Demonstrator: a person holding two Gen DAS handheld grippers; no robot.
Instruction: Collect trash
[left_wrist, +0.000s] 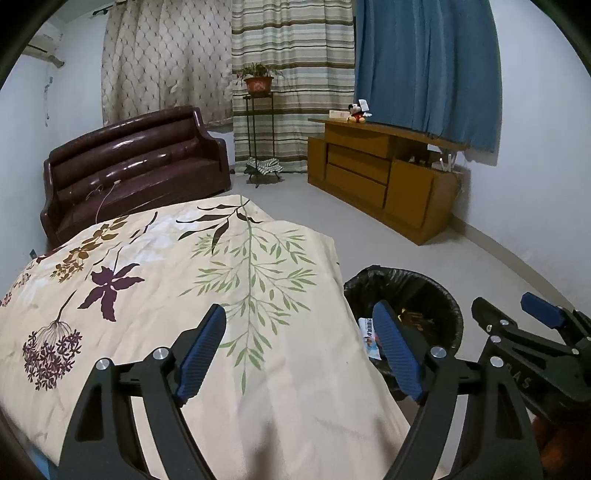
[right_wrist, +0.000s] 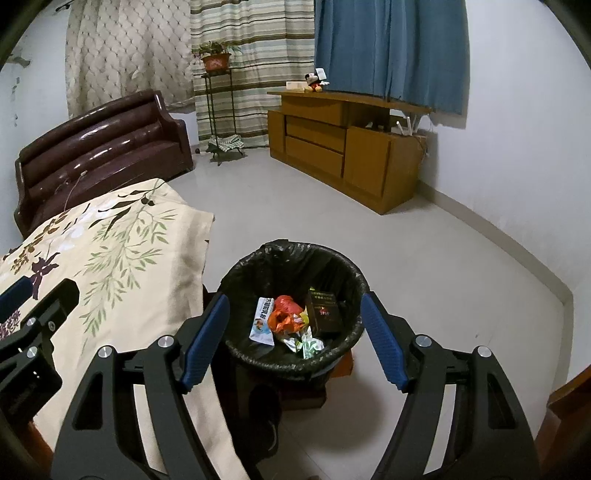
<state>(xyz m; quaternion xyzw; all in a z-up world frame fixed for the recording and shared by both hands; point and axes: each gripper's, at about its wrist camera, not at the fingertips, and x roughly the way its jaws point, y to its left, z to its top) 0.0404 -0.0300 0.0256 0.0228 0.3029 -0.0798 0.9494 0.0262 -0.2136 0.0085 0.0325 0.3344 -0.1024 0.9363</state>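
Note:
A bin with a black liner (right_wrist: 295, 254) stands on the floor beside the bed. Inside it lie a red-orange wrapper (right_wrist: 284, 314), a dark box (right_wrist: 325, 310), a white and blue packet (right_wrist: 262, 321) and a green and white wrapper (right_wrist: 310, 345). My right gripper (right_wrist: 295, 302) hangs open above the bin with nothing between its blue pads. My left gripper (left_wrist: 299, 317) is open over the floral bed cover (left_wrist: 166, 295), also holding nothing. In the left wrist view the bin (left_wrist: 424, 288) shows to the right, and the right gripper (left_wrist: 513, 310) beyond it. The left gripper (right_wrist: 40, 295) shows at the left edge of the right wrist view.
The bed's corner (right_wrist: 199, 221) sits close to the bin's left. A brown leather sofa (left_wrist: 140, 162) stands beyond the bed, a plant stand (left_wrist: 258, 122) by the curtains, and a wooden cabinet (right_wrist: 343, 147) along the right wall. Grey floor (right_wrist: 424, 266) lies between them.

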